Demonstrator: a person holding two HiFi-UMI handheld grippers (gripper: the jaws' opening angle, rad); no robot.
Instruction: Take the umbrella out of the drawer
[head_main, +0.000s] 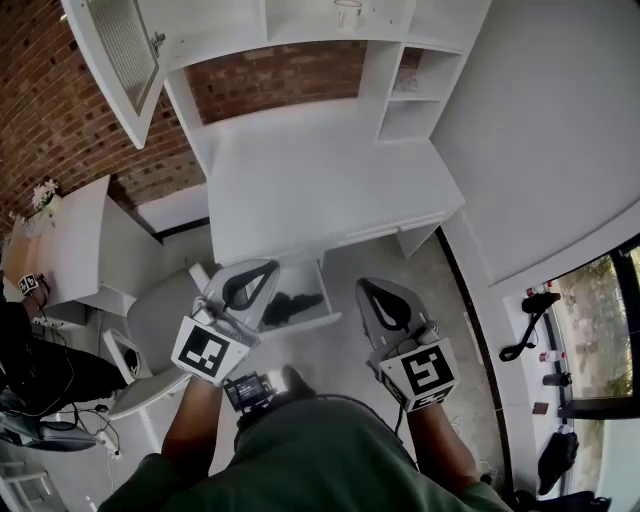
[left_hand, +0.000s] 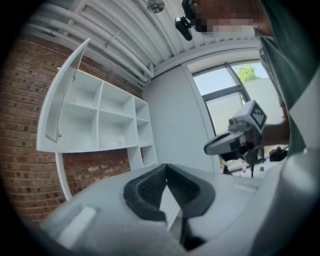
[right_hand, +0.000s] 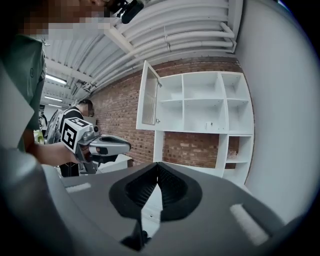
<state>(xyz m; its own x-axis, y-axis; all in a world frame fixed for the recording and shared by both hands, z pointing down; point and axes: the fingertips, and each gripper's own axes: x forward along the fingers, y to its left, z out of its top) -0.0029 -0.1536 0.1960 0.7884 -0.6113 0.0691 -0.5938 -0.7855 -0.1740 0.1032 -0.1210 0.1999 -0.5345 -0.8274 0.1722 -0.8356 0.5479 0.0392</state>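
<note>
Umbrella: a black, folded umbrella (head_main: 292, 303) lies inside the open drawer, toward its middle, with no tongs on it.
Drawer: a white drawer (head_main: 327, 295) is pulled out from under the front edge of the surface; its inside is white, and the umbrella is the only thing seen in it.
Left tongs: the left tongs (head_main: 272, 266) cover the drawer's left part in the head view, with the umbrella just to their right. The jaws are pressed together at the tips and hold nothing; the left gripper view shows only a thin sliver of light below the meeting tips.
Right tongs: the right tongs (head_main: 365, 283) hang over the floor to the right of the drawer, apart from the umbrella. The jaws are closed tip to tip with nothing between them.
Marker cubes: a cube with black square markers sits at the rear of each pair of tongs, left (head_main: 208, 352) and right (head_main: 425, 372), just ahead of the person's hands.
Surface: a white desk (head_main: 320, 190) with a bare top, the drawer hanging from its near edge.
Shelves: a white shelf unit (right_hand: 205, 102) with open compartments rises from the back of the surface; a cupboard door (head_main: 120, 50) at its left stands swung open.
Wall: red brick (head_main: 40, 110) runs behind the shelves and to the left.
Window: a dark-framed window (head_main: 600, 300) is at the far right.
</note>
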